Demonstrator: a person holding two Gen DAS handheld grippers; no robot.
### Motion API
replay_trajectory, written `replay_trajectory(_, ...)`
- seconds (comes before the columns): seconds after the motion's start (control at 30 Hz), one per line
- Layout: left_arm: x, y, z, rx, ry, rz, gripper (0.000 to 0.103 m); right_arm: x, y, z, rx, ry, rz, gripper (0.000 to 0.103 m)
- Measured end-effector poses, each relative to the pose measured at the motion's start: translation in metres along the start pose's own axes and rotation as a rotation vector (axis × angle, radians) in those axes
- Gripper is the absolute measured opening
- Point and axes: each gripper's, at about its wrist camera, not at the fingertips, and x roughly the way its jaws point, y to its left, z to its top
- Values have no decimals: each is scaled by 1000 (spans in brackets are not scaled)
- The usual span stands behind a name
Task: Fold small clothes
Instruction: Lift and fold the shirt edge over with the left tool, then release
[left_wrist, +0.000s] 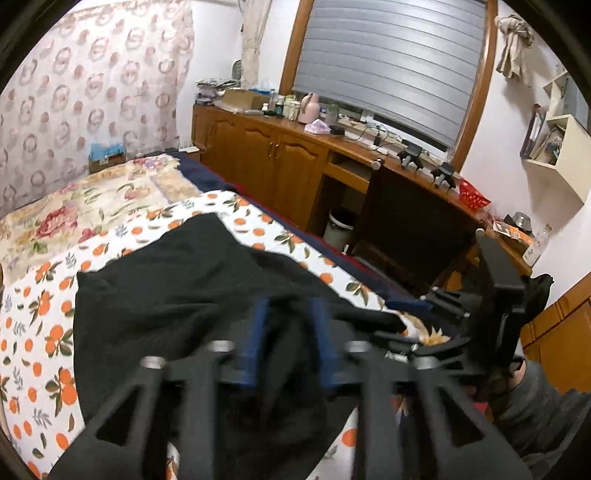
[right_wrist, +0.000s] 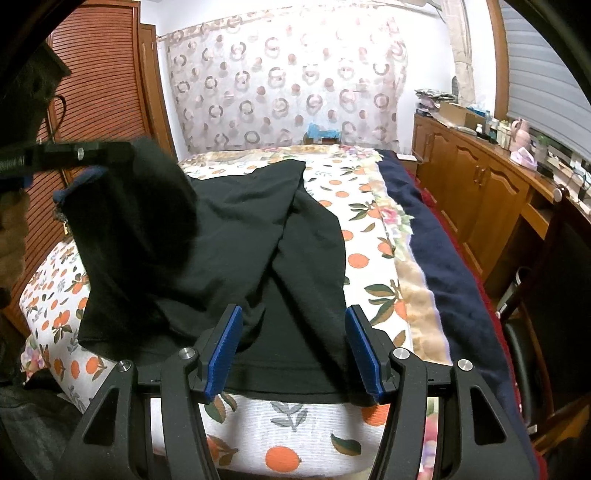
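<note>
A black garment lies spread on the bed over an orange-print sheet. The left gripper has its fingers clamped on a fold of the cloth, lifting it at the left. The right gripper hovers at the near hem, fingers apart.

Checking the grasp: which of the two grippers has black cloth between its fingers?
The left gripper: black garment bunches between its fingers, lifted. The right gripper is open.
</note>
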Motion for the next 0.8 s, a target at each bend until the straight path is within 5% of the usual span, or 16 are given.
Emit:
replay_trajectory(0.17,-16,10,-11,-7,-21,32,77,3,1,2,0,3,-3,60)
replay_trajectory(0.47,-57,52,-50,-69,-76,219,78,4,13,17,-28,-20,15,60)
replay_trajectory(0.8,-81,90,-82,-154,-94,330,78,16,46,46,-98,-59,104,64)
